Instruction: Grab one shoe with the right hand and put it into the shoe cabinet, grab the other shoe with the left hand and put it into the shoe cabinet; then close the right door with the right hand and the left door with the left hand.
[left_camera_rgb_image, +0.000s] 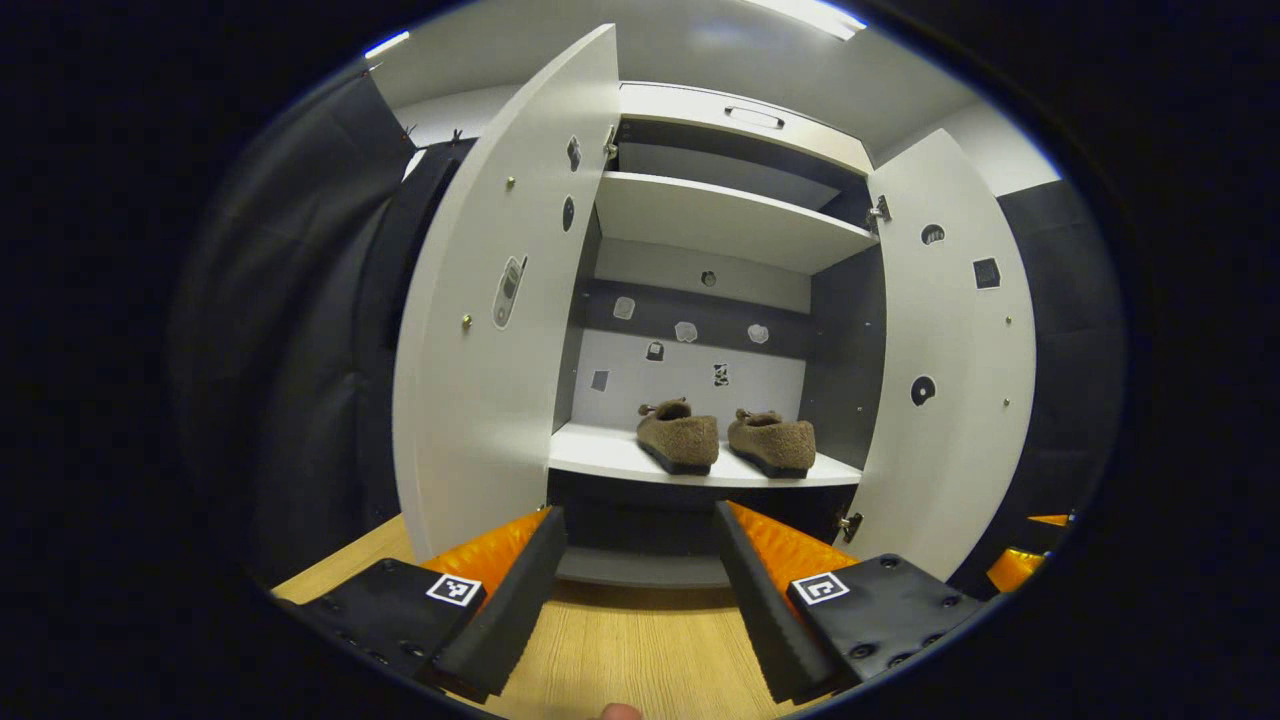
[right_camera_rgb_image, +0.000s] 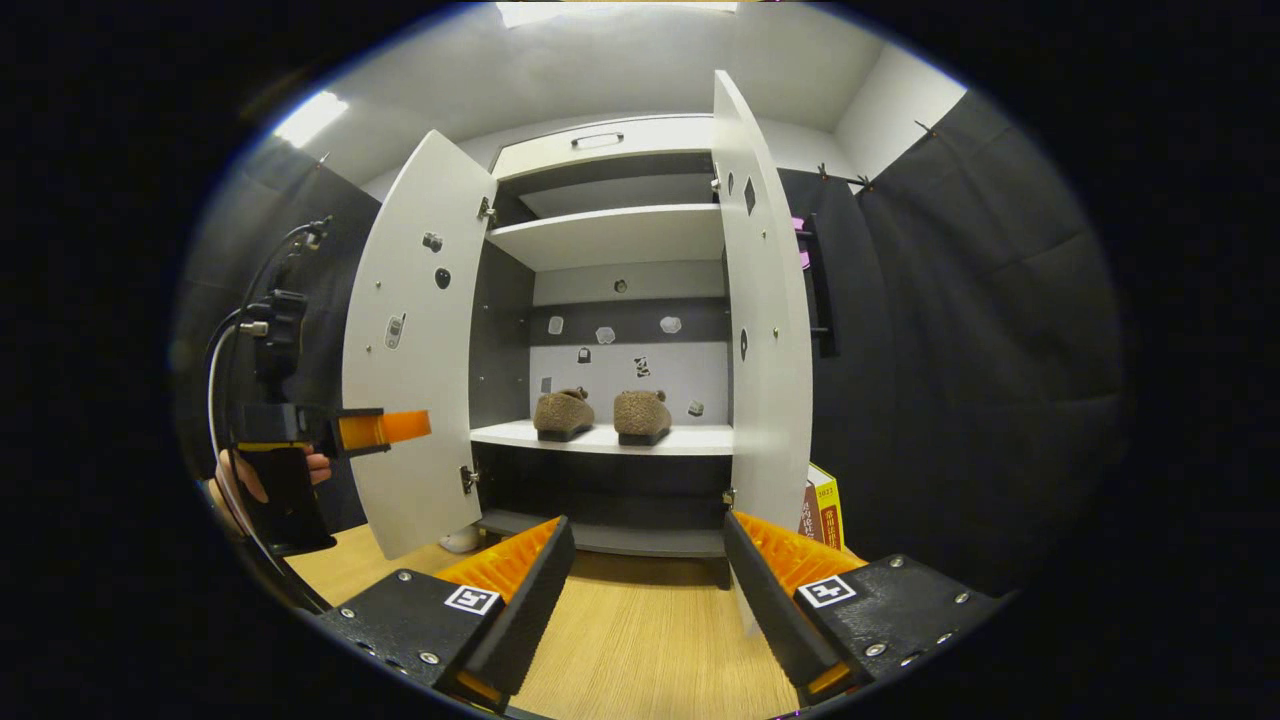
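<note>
Left gripper (left_camera_rgb_image: 640, 560): low over the wooden floor (left_camera_rgb_image: 640, 650), facing the open shoe cabinet (left_camera_rgb_image: 730, 215); jaws spread wide, holding nothing.
Right gripper (right_camera_rgb_image: 648, 570): likewise low over the floor, aimed at the cabinet opening; jaws wide apart, empty.
Left gripper in the right gripper view (right_camera_rgb_image: 385, 428): off to the left in front of the left door, carried by a hand (right_camera_rgb_image: 240, 475); spread of its jaws not readable from this angle.
Left shoe (left_camera_rgb_image: 680, 436): brown, fuzzy, upright on the cabinet's middle shelf (left_camera_rgb_image: 600, 455), toe toward the back wall.
Right shoe (left_camera_rgb_image: 772, 441): same kind, just beside the first on the same shelf, a narrow gap between them.
Shoes in the right gripper view: left shoe (right_camera_rgb_image: 564, 413) and right shoe (right_camera_rgb_image: 642, 415) side by side on the shelf (right_camera_rgb_image: 700, 438).
Left door (left_camera_rgb_image: 490, 330): swung wide open.
Right door (left_camera_rgb_image: 950, 370): also open, standing out from the cabinet.
Doors in the right gripper view: left door (right_camera_rgb_image: 415, 350) open wide, right door (right_camera_rgb_image: 765, 330) seen almost edge-on.
Books (right_camera_rgb_image: 825, 510): standing on the floor just behind the right door's lower edge.
</note>
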